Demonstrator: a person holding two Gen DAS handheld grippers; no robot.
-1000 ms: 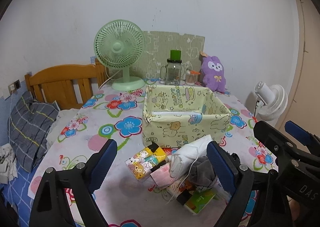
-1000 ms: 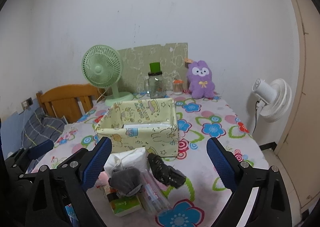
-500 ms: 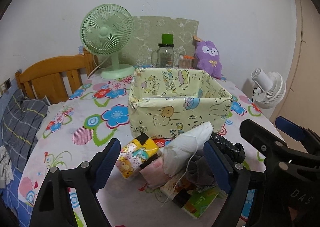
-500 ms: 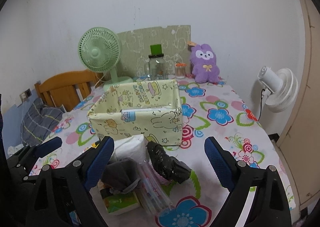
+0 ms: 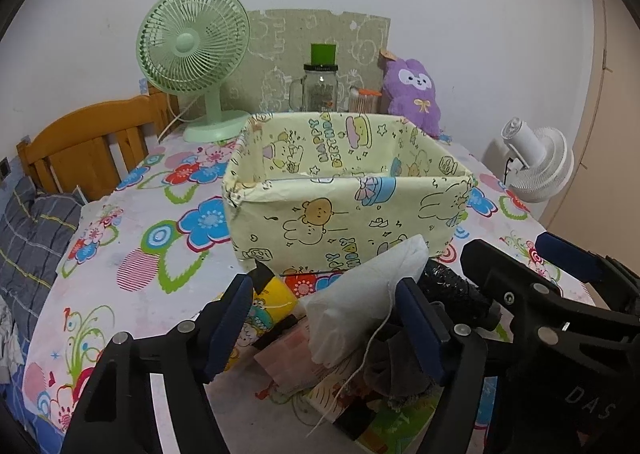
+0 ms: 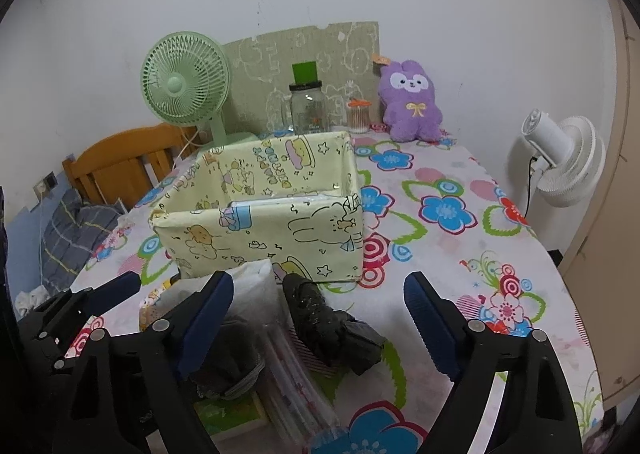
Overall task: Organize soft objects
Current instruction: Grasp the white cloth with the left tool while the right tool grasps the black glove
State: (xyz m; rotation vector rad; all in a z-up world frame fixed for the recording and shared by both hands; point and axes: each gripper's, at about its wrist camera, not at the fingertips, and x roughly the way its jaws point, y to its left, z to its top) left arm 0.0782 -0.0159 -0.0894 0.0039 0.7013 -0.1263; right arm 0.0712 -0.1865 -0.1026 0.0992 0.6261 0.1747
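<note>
A heap of soft things lies on the flowered tablecloth (image 5: 132,254) in front of a yellow cartoon-print box (image 5: 348,214) (image 6: 260,230). My left gripper (image 5: 324,294) is open with its jaws closing. A white mask (image 5: 360,294), a yellow tissue pack (image 5: 272,298) and a pink pack (image 5: 288,358) lie between its fingers, untouched by the pads. My right gripper (image 6: 318,286) is open too, jaws closing, over a crumpled black bag (image 6: 328,318). A grey cloth (image 6: 228,350) and a clear plastic pack (image 6: 292,378) lie beside its left finger.
Along the wall behind the box stand a green fan (image 5: 192,54), a glass jar with a green lid (image 5: 320,90) and a purple plush bunny (image 6: 412,102). A white fan (image 6: 560,166) stands off the table's right edge. A wooden chair back (image 5: 88,142) is at the left.
Both grippers have come forward and down toward the heap, so the box and the heap look larger. The jaws of both have narrowed a little. Nothing has been picked up.
</note>
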